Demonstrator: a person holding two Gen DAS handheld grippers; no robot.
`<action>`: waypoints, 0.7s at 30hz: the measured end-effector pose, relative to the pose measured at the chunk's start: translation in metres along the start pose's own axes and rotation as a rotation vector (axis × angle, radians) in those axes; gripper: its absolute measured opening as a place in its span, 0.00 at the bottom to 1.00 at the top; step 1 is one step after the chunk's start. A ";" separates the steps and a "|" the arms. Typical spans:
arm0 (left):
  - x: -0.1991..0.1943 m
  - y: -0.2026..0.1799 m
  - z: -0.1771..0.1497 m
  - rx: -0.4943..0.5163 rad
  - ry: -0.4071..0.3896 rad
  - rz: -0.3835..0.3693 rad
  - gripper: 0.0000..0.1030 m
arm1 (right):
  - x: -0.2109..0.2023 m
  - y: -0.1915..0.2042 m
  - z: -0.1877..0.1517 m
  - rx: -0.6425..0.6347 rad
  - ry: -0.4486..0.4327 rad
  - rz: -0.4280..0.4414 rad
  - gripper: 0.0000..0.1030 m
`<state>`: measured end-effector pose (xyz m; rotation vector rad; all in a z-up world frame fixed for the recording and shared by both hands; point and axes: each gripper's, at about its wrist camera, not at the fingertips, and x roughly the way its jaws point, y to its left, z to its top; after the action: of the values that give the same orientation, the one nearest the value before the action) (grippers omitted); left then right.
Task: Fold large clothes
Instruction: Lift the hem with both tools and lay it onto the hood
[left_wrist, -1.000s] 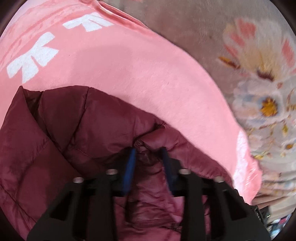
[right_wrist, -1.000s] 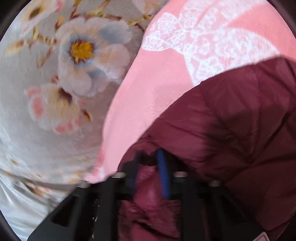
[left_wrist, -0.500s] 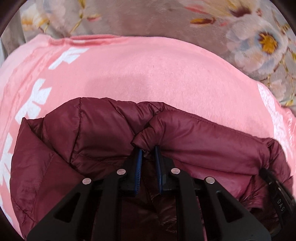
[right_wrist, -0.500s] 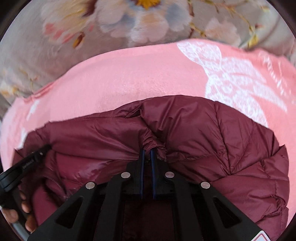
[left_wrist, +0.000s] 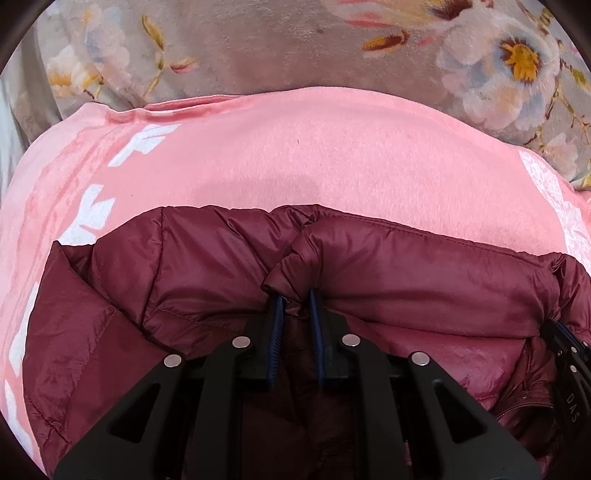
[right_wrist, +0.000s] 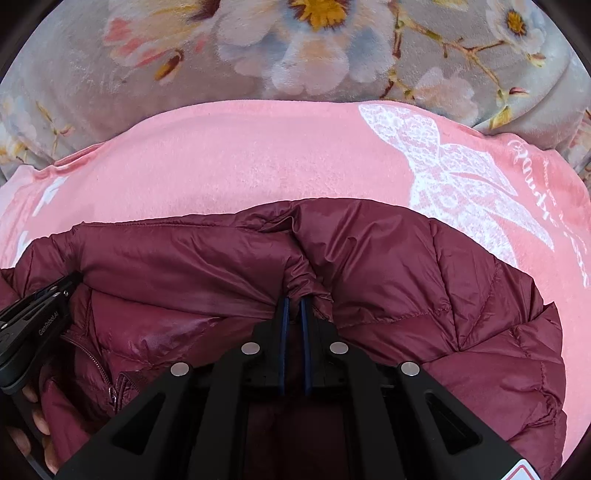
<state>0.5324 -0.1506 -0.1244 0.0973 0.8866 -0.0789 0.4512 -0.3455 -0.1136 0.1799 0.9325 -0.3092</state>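
Maroon quilted puffer jacket (left_wrist: 406, 280) lies bunched on a pink blanket (left_wrist: 314, 147) that carries white printed motifs, and the pink blanket in turn is spread over a grey floral blanket (left_wrist: 258, 44) with pale blossoms and yellow centres. In the left wrist view, the left hand-held gripper (left_wrist: 297, 301) is clenched on a puckered ridge of the jacket's upper edge, the fabric pinched between its blue-lined fingers (left_wrist: 276, 314), with only a narrow strip of cloth showing between them. The jacket spreads to both sides of this grip, its left part showing a flat sleeve or panel lying against the pink blanket. At the right edge of that view the other tool's black body is partly visible against the jacket. In the right wrist view, the right hand-held gripper (right_wrist: 292, 302) is likewise clamped on a gathered fold of the same jacket (right_wrist: 424, 280), its blue pads (right_wrist: 283, 317) nearly touching with the cloth squeezed between. A zipper (right_wrist: 110, 384) runs along the jacket's lower left portion there. The left tool's black body enters at the left edge, and below it the fingertips of the person's left hand (right_wrist: 35, 421) show. A white lace-like butterfly print (right_wrist: 454, 177) sits on the pink blanket to the jacket's upper right.
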 end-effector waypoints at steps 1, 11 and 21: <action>0.000 -0.001 0.000 0.002 -0.001 0.003 0.14 | 0.000 0.001 0.000 -0.002 0.000 -0.002 0.04; -0.002 -0.006 -0.001 0.021 -0.002 0.031 0.14 | -0.001 0.001 -0.003 -0.011 -0.002 -0.009 0.04; -0.002 -0.012 -0.001 0.049 -0.001 0.068 0.14 | 0.000 0.002 -0.003 -0.024 -0.002 -0.019 0.05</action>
<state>0.5289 -0.1626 -0.1243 0.1729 0.8794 -0.0370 0.4496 -0.3426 -0.1150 0.1488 0.9360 -0.3159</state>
